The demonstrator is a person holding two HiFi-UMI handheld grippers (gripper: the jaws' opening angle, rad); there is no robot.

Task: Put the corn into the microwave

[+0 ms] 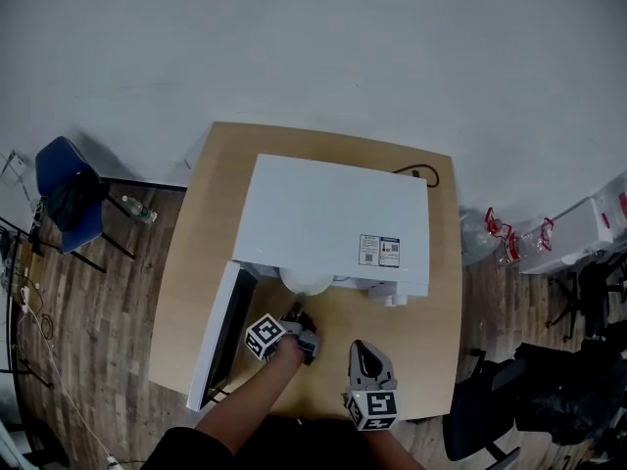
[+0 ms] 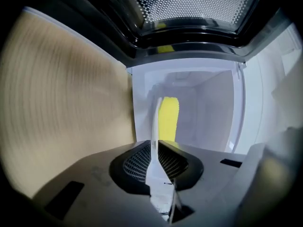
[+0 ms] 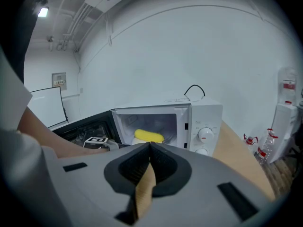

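The white microwave [image 1: 333, 218] stands on the wooden table [image 1: 431, 331] with its door [image 1: 217, 336] swung open to the left. The yellow corn [image 2: 168, 119] lies inside the cavity on a white plate [image 1: 306, 282]; the right gripper view also shows the corn [image 3: 148, 136] there. My left gripper [image 1: 299, 321] is just in front of the opening, pointing in. In its own view the left gripper [image 2: 156, 144] has its jaws a narrow slit apart with nothing between them. My right gripper [image 1: 361, 352] hangs near the table's front edge, and its own view shows the right gripper [image 3: 150, 145] shut and empty.
The microwave's knobs [image 3: 205, 135] are on its right front panel, and a black cable [image 1: 421, 174] runs off its back. A blue chair [image 1: 64, 189] and a bottle [image 1: 137, 209] stand on the floor at left. A black chair [image 1: 480, 419] and red-tagged bottles [image 1: 505, 238] are at right.
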